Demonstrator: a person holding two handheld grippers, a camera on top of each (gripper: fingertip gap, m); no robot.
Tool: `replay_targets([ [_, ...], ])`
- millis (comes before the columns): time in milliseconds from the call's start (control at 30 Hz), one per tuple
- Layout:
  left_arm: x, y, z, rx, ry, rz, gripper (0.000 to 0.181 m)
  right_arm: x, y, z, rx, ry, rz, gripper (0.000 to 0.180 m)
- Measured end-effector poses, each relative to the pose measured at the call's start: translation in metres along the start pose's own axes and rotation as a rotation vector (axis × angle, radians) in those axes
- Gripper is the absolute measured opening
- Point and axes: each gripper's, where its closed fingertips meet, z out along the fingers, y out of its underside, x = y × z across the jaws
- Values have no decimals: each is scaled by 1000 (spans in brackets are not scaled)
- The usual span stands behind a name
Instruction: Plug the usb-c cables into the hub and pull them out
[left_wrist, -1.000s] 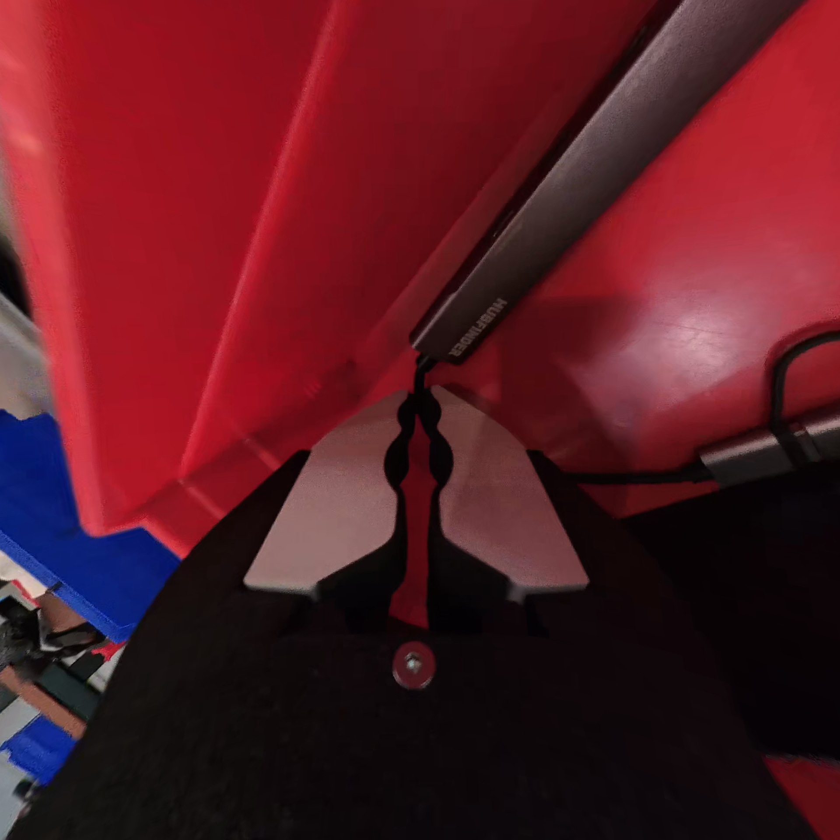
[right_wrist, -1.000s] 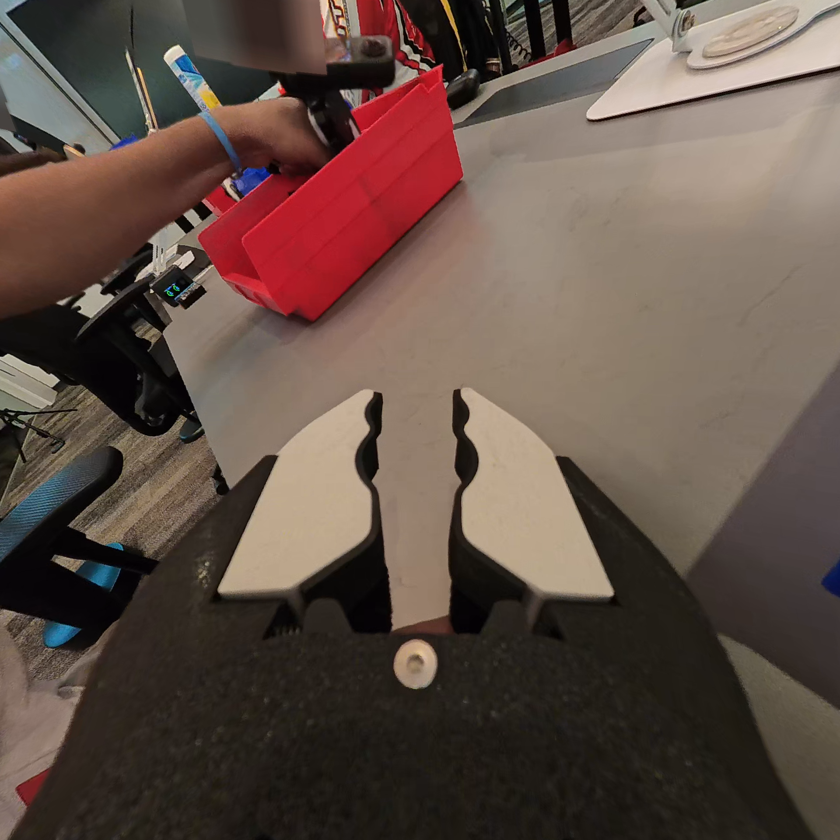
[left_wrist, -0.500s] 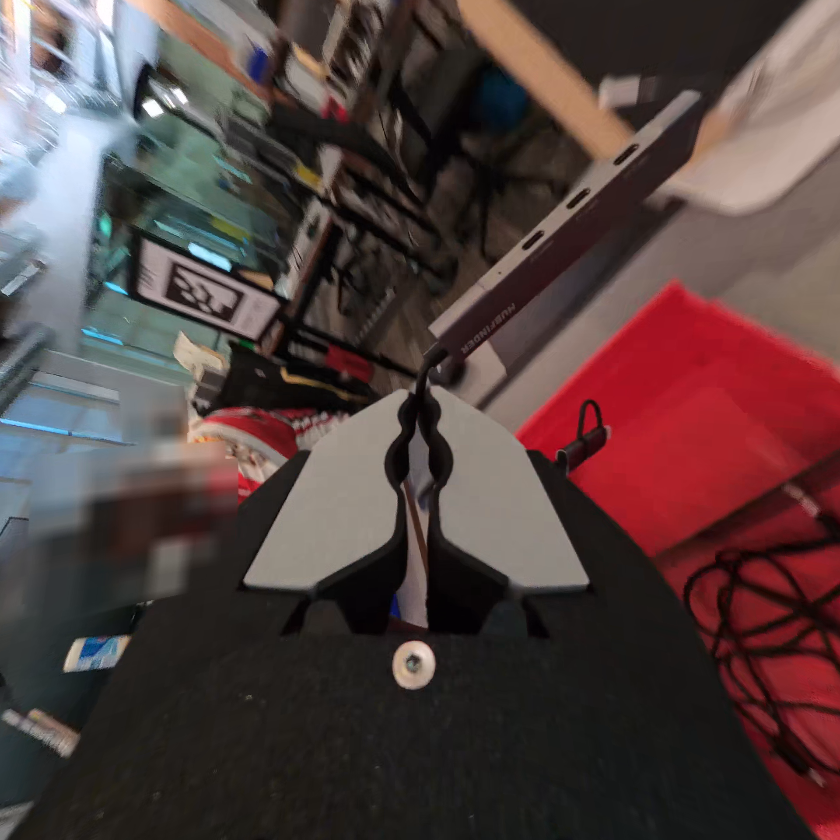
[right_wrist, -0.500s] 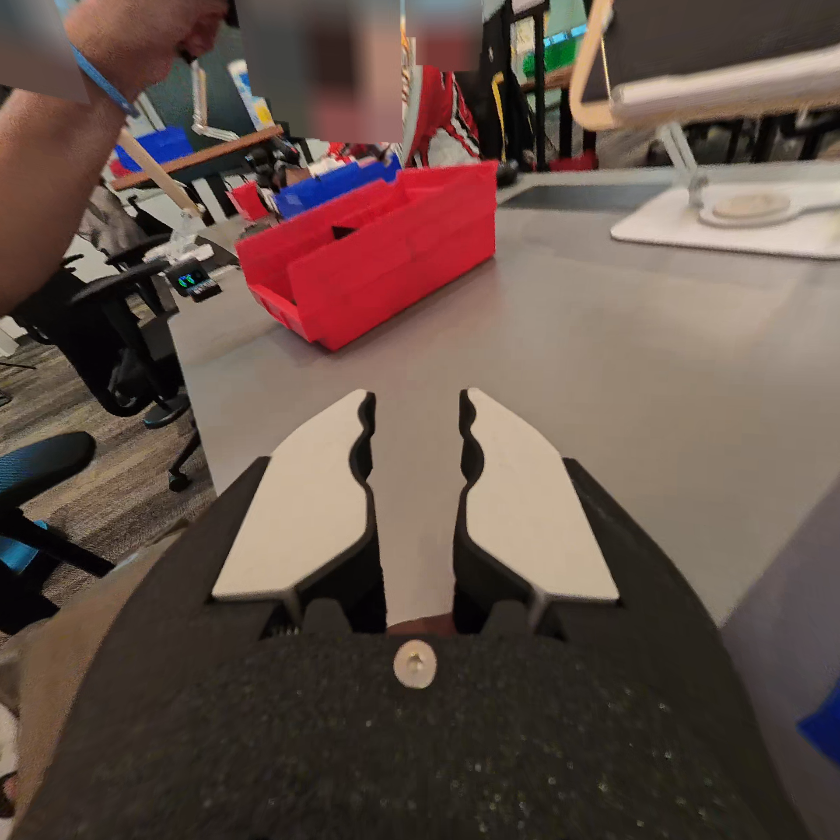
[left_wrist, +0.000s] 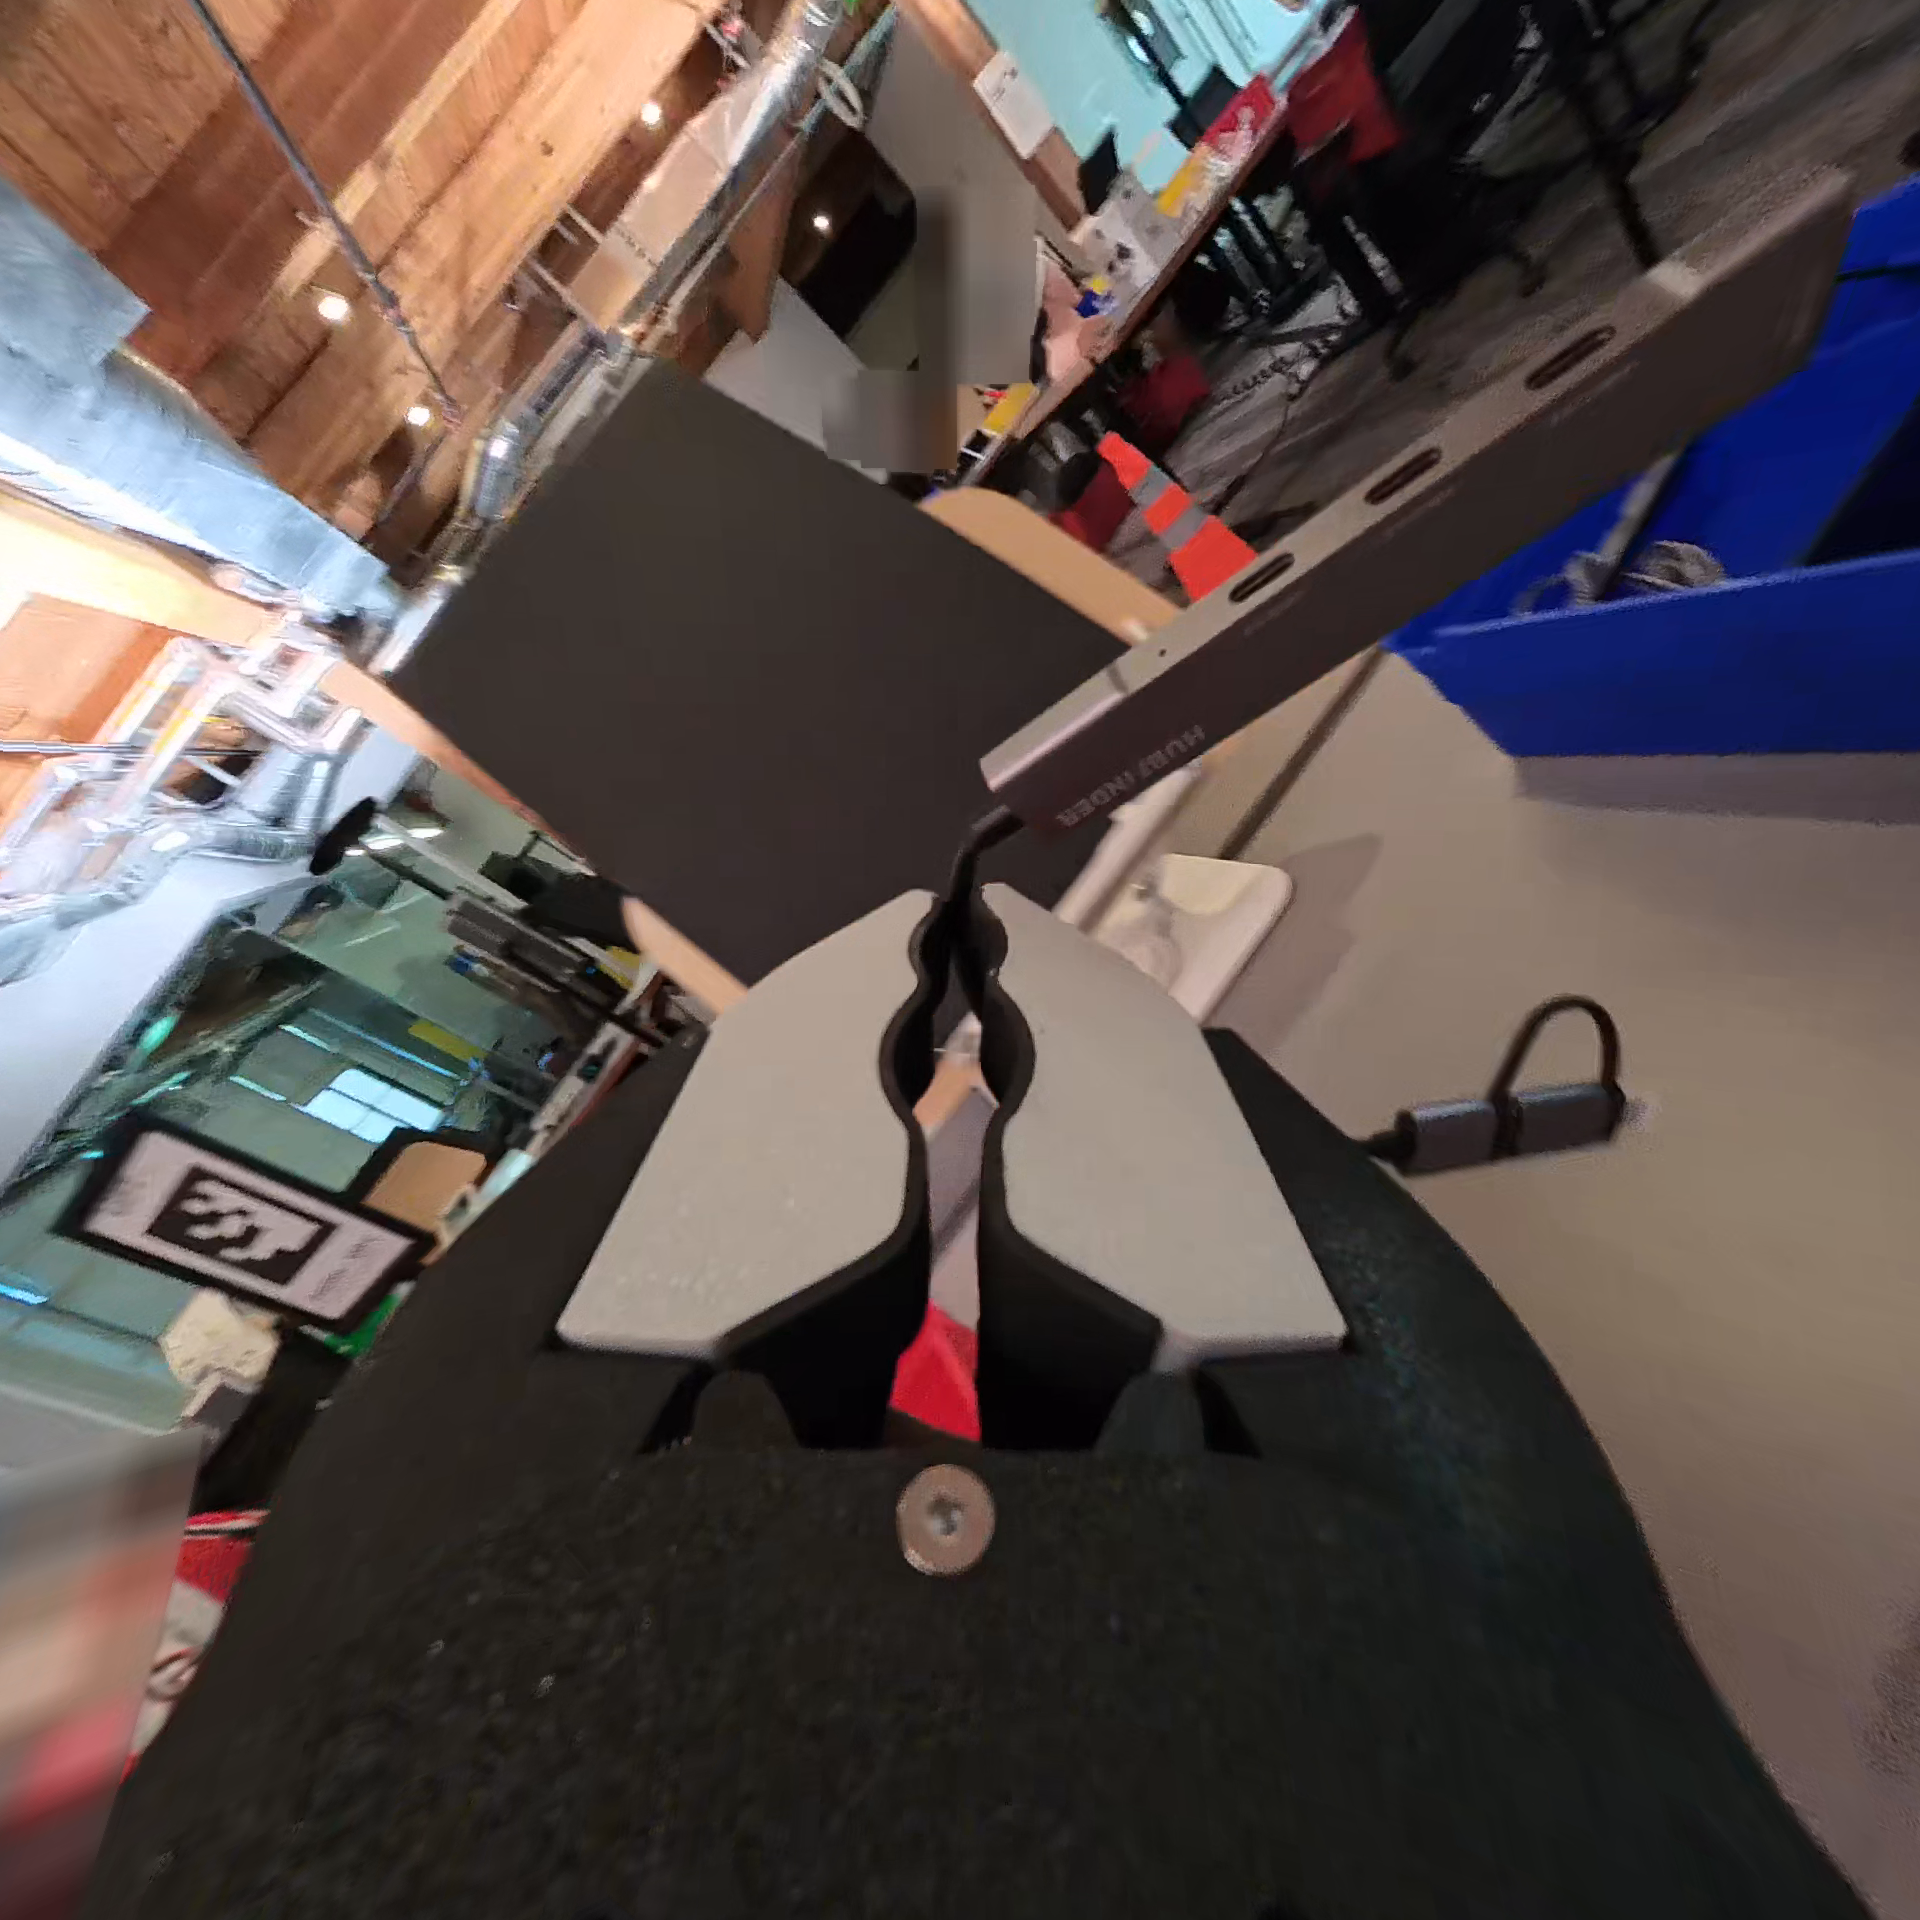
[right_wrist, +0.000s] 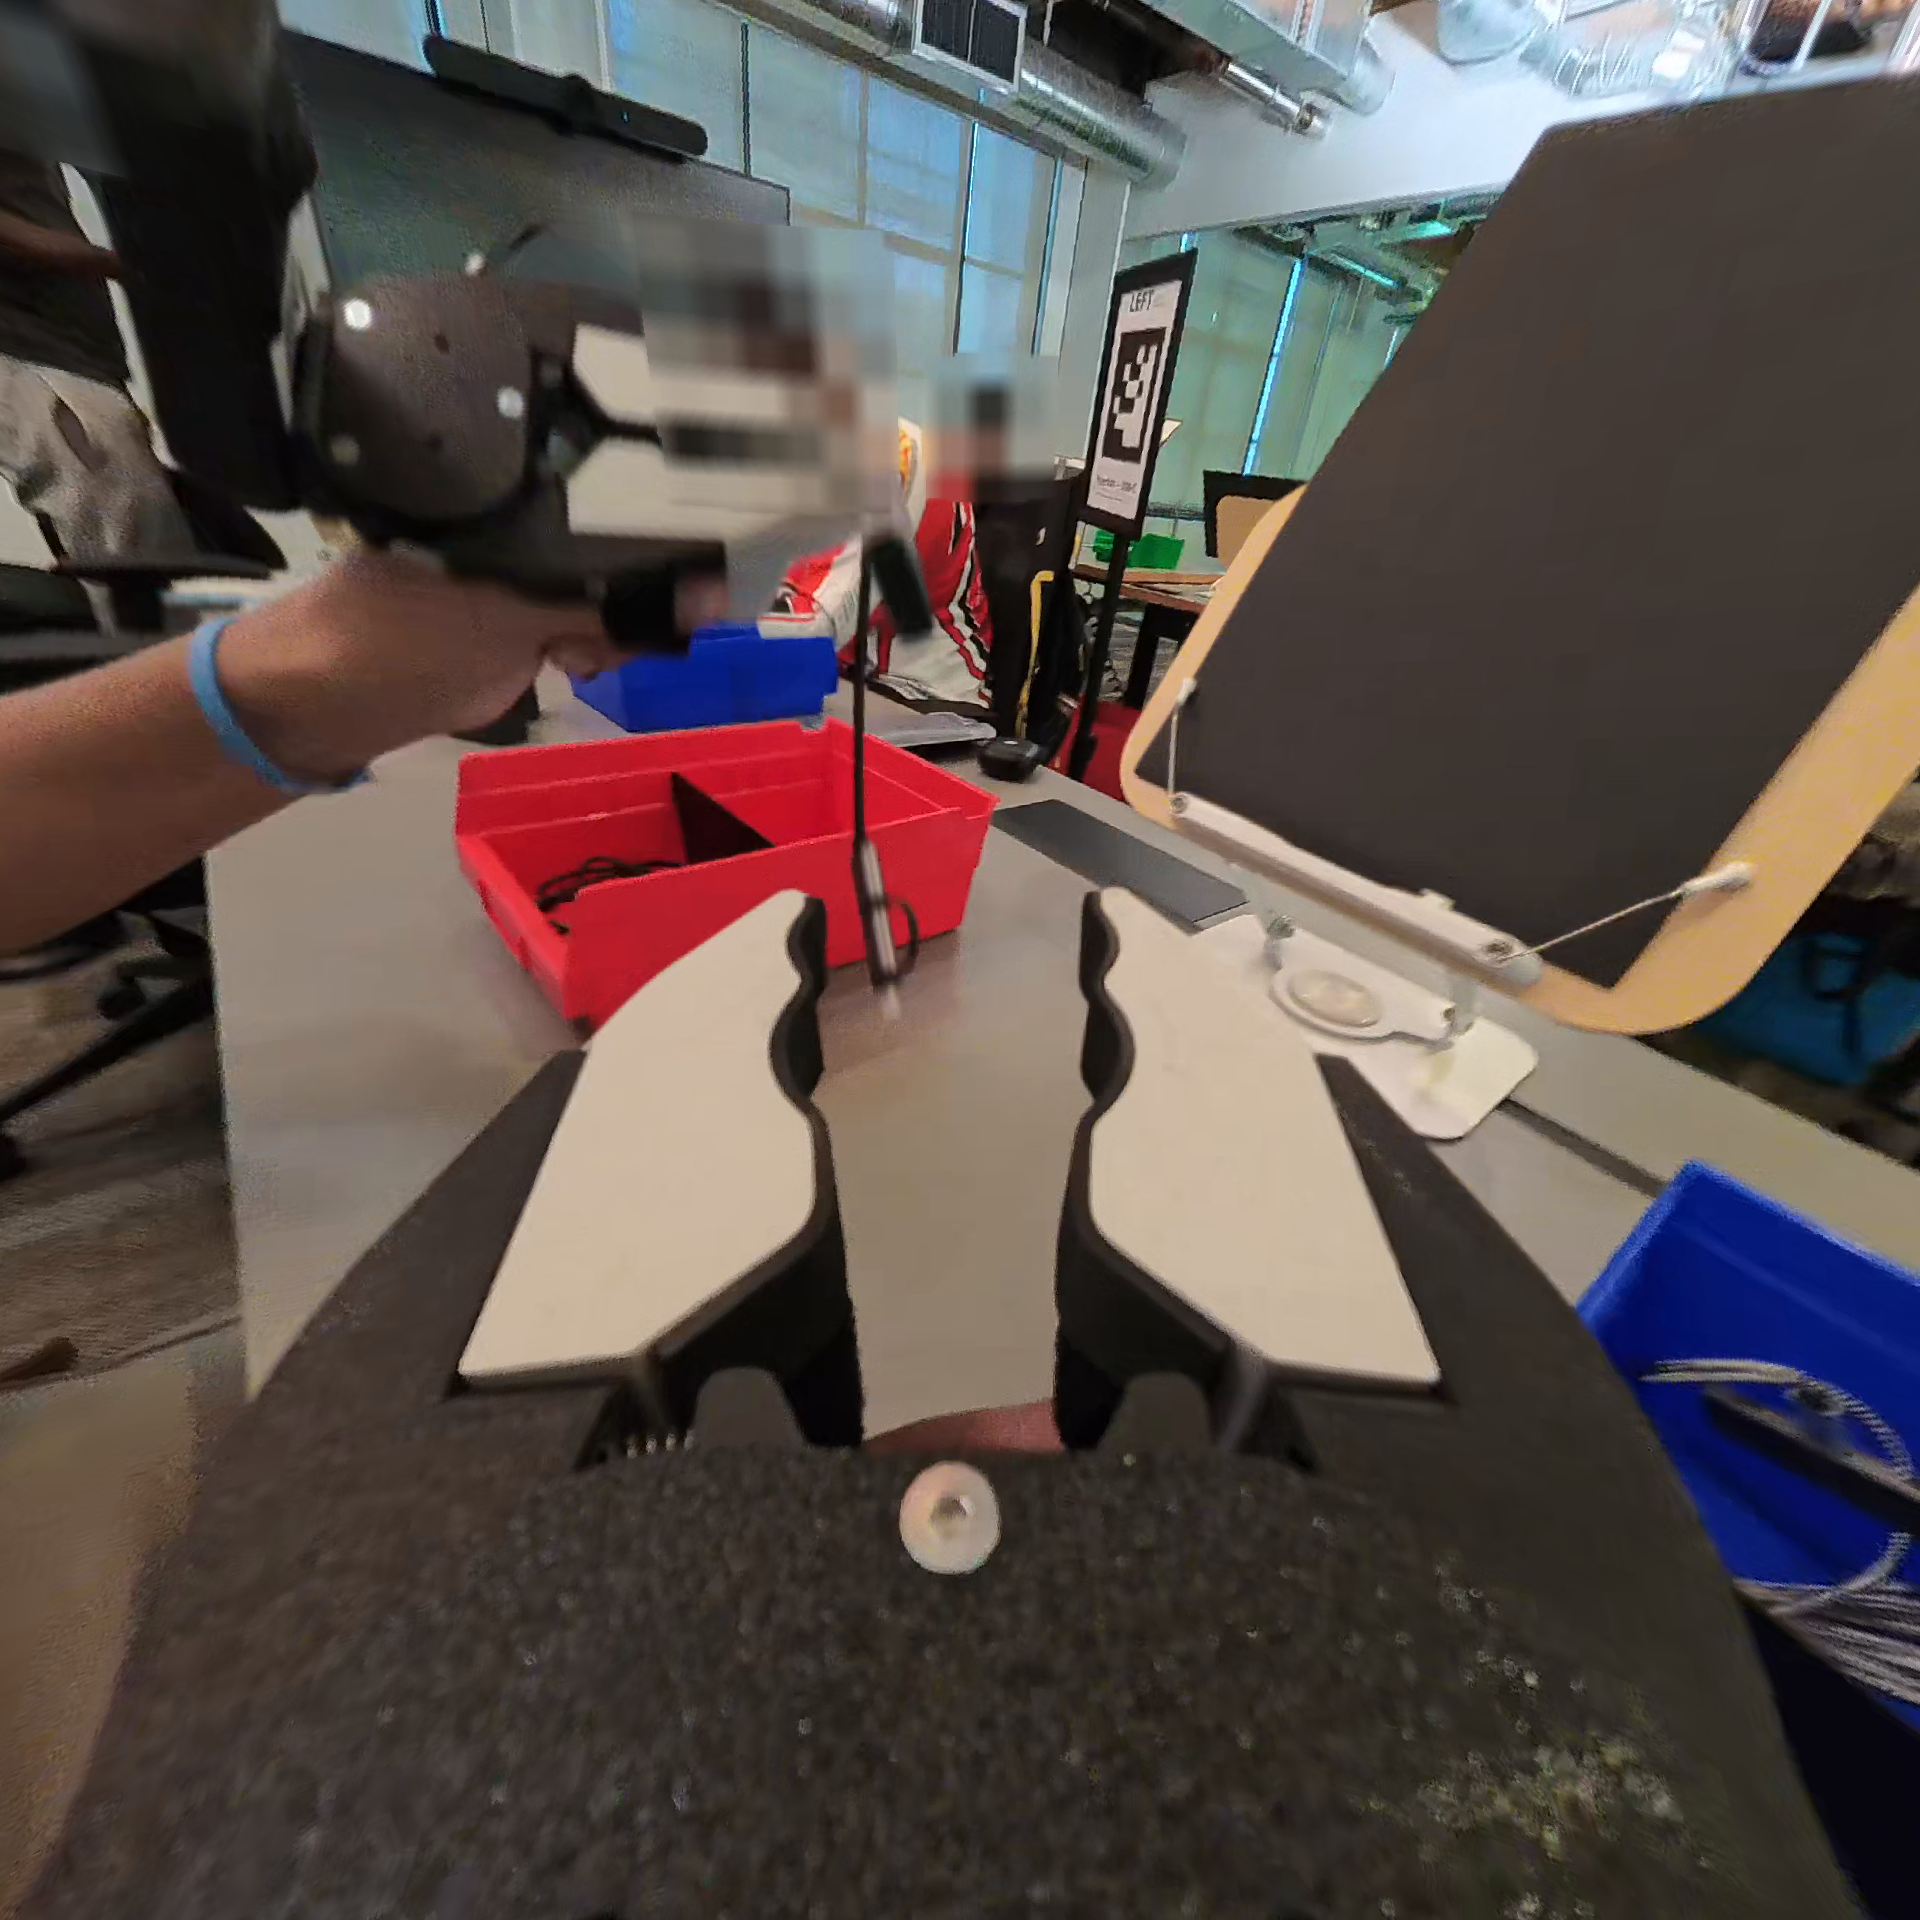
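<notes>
Left tongs (left_wrist: 961, 925): you have them clamped on the hub's thin black cord (left_wrist: 961, 868).
Hub (left_wrist: 1382, 582): grey bar in the air, slanting toward 2 o'clock from your tips, above the counter (left_wrist: 1558, 935).
Right tongs (right_wrist: 945, 935): yours gape apart, holding nothing.
Red bin (right_wrist: 727, 894): at 11 o'clock, black cables inside.

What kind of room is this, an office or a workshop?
Probably a shared workshop or lab: exposed metal ducts overhead, red plastic parts bin on a grey worktable, and a black-and-white marker sign on a stand.
</notes>
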Motion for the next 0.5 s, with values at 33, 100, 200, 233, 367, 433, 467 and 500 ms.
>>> replay_targets([
  [33,20,3,3,-4,30,-19,2,1,1,1,-10,11,-34,46],
  [100,54,10,8,-8,74,-46,2,1,8,4,-30,15,-89,46],
  [200,85,16,10,-19,101,-53,2,-3,31,12,-97,8,-141,44],
  [233,92,18,11,-26,114,-58,2,-5,38,15,-118,5,-156,44],
  [367,108,17,9,-19,136,-60,2,-7,54,25,-144,11,-191,40],
  [433,111,17,8,-31,155,-72,2,-8,55,29,-131,5,-190,39],
  [467,112,18,7,-32,158,-76,2,-9,54,30,-114,-2,-186,34],
  [500,111,18,6,-28,158,-81,2,-9,54,32,-102,-7,-187,30],
])
